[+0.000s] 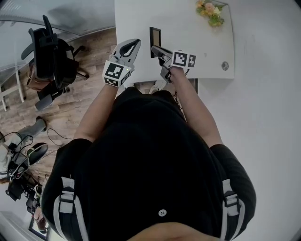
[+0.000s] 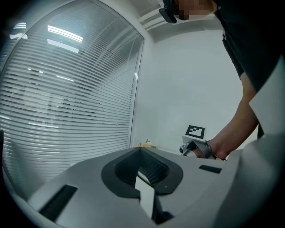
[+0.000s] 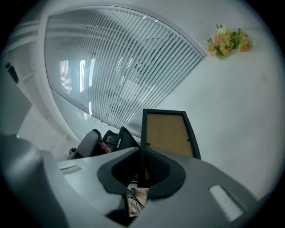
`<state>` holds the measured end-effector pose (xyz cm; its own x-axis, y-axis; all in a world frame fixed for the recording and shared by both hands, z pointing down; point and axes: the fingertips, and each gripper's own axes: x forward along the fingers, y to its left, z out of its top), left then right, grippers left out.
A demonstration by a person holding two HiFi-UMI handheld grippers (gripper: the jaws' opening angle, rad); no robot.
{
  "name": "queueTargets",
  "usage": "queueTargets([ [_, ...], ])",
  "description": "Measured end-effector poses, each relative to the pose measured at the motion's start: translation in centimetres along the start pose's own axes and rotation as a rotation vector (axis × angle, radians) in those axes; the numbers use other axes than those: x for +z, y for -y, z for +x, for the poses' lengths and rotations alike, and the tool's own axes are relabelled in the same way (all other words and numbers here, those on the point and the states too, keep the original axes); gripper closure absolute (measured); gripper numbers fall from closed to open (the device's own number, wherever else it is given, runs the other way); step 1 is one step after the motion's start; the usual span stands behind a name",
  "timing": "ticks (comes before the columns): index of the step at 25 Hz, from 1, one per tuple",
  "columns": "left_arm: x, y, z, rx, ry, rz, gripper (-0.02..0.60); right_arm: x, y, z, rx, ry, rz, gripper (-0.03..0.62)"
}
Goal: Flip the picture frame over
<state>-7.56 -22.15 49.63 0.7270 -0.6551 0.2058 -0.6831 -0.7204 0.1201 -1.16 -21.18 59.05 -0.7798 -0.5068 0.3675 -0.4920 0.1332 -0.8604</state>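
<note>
The picture frame (image 1: 155,39) has a black border and a brown backing board (image 3: 167,133). It stands tilted up off the white table (image 1: 197,52) near the table's front left. My right gripper (image 1: 156,49) is shut on the frame's near edge, and the black edge runs between its jaws (image 3: 141,165). My left gripper (image 1: 136,43) hovers just left of the frame over the table's left edge, shut with nothing in it (image 2: 141,153). In the left gripper view the right gripper's marker cube (image 2: 195,132) and the hand holding it show at the right.
A small bunch of flowers (image 1: 210,10) lies at the table's far side (image 3: 229,41). A round fitting (image 1: 225,66) sits near the table's right front. A black office chair (image 1: 49,56) stands on the wooden floor at the left. Window blinds (image 2: 67,102) fill the wall behind.
</note>
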Motion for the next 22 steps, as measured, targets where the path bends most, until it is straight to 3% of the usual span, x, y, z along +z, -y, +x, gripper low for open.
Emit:
queueTargets([
  [11,-0.5,0.3,1.0,0.016,-0.011,-0.016,0.577,-0.7,0.2,-0.1,0.167,-0.021,0.165,0.545],
  [22,-2.0,0.1,0.2,0.044,-0.019,-0.044,0.577,-2.2,1.6,0.6,0.267,-0.059,0.297,0.545],
])
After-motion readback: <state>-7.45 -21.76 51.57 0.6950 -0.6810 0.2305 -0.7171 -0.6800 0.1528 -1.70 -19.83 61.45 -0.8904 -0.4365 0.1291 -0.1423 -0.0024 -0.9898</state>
